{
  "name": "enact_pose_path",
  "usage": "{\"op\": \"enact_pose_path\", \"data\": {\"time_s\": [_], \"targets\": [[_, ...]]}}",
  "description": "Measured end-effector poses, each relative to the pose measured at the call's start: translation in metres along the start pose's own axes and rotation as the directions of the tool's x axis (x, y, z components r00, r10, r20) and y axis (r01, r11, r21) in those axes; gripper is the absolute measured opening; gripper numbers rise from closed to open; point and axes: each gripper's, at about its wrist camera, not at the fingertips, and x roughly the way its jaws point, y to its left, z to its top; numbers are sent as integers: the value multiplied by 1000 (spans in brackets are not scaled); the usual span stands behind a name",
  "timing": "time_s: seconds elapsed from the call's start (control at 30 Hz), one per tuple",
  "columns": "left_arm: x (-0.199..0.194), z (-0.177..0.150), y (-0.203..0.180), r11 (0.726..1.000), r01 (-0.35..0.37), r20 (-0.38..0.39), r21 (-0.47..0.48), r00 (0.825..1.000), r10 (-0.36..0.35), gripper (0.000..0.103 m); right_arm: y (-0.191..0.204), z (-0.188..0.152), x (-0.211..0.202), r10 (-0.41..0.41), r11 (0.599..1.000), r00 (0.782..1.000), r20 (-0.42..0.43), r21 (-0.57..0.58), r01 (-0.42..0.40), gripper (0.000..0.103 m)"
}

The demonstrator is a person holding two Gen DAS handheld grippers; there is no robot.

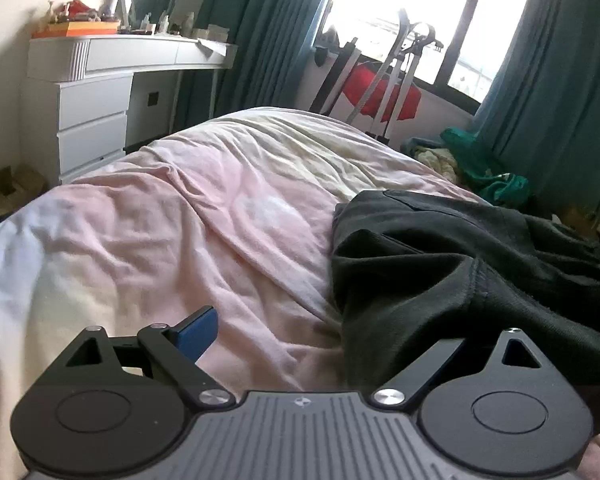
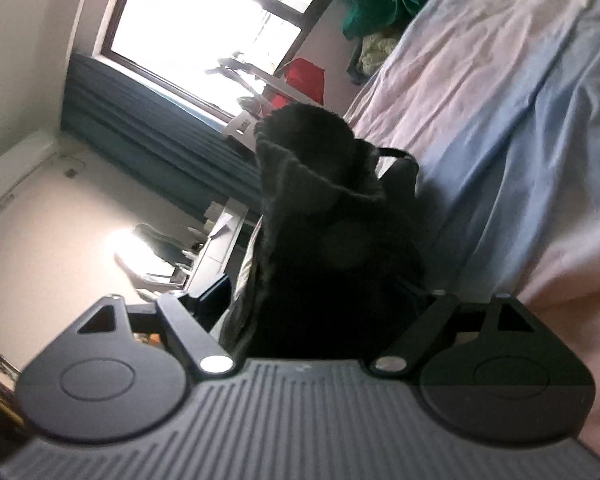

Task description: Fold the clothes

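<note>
Across the left wrist view: white dresser (image 1: 92,120) far left, pink-sheeted bed (image 1: 204,216) mid-frame, left claw (image 1: 320,340) spread wide, blue pad (image 1: 198,332) bare over the sheet, dark garment (image 1: 460,264) crumpled at right, draped across the other finger. Through the tilted right wrist view: window (image 2: 204,28) at left, right claw (image 2: 320,300) wide too, same garment (image 2: 324,208) bunched between the fingers, grip impossible to judge.

Bedroom, rumpled bed (image 1: 228,216), white dresser (image 1: 92,120), curtains (image 1: 260,32)

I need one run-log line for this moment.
left gripper: open, over bed | right gripper: open around dark garment | fold: not done
</note>
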Motion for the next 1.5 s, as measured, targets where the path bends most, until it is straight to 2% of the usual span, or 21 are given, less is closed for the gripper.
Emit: {"op": "enact_pose_path", "data": {"time_s": [0.03, 0.13, 0.17, 0.3, 0.33, 0.37, 0.47, 0.53, 0.67, 0.83, 0.9, 0.93, 1.07, 1.1, 1.27, 1.33, 1.4, 1.5], "targets": [[-1, 0, -2, 1000, -1, 5, 14, 1000, 1, 94, 1, -1, 0, -9, 1000, 1000, 3, -8, 9, 86], [-2, -2, -6, 999, -11, 16, 43, 1000, 10, 94, -13, -8, 20, -149, 989, 987, -58, -27, 148, 85], [-2, -2, -5, 999, -12, 16, 43, 1000, 11, 94, -16, -11, 26, -175, 984, 982, -67, -41, 173, 88], [-1, -3, -4, 999, -16, 12, 41, 1000, 15, 94, 1, -22, 37, -200, 970, 977, -72, -152, 187, 88], [-1, -3, -3, 999, -19, 14, 37, 1000, 19, 94, 10, -25, 36, -192, 965, 979, -67, -193, 176, 85], [-1, -4, -3, 999, -22, 15, 33, 1000, 21, 94, 14, -26, 33, -178, 965, 982, -57, -203, 164, 77], [-4, -1, -4, 999, -1, 21, 39, 1000, 0, 94, 17, -24, 26, -183, 968, 983, -26, -182, 175, 58], [-12, 3, -7, 998, 13, 35, 65, 999, -16, 92, 24, -28, 27, -229, 948, 973, -16, -231, 220, 54], [-28, 11, -14, 992, 42, 63, 116, 997, -50, 89, 31, -34, 27, -261, 931, 965, 6, -264, 254, 51], [-46, 27, -2, 984, 174, 37, 35, 984, -175, 89, 27, -29, 22, -264, 938, 964, 11, -229, 260, 51], [-47, 33, 3, 976, 220, 31, -1, 975, -219, 95, 26, -29, 23, -269, 939, 963, 11, -220, 264, 51], [-50, 37, 7, 968, 251, 50, -24, 967, -250, 102, 26, -29, 24, -271, 939, 963, 11, -216, 267, 51], [-58, 57, 20, 945, 315, 121, -92, 945, -303, 103, 26, -29, 24, -275, 939, 961, 11, -211, 271, 51], [-53, 62, 23, 939, 324, 117, -114, 943, -311, 103, 26, -29, 24, -276, 939, 961, 11, -211, 272, 51], [8, 73, 22, 941, 285, -34, -184, 955, -296, 103, 27, -30, 24, -279, 938, 960, 11, -210, 275, 51], [44, 75, 20, 953, 252, -128, -167, 953, -275, 103, 27, -30, 23, -276, 940, 961, 12, -208, 272, 51], [75, 76, 17, 964, 245, -212, -108, 941, -263, 103, 26, -30, 23, -271, 942, 962, 11, -204, 268, 51], [96, 67, 14, 954, 294, -271, -65, 915, -301, 103, 25, -30, 23, -268, 943, 963, 13, -202, 265, 51]]}}
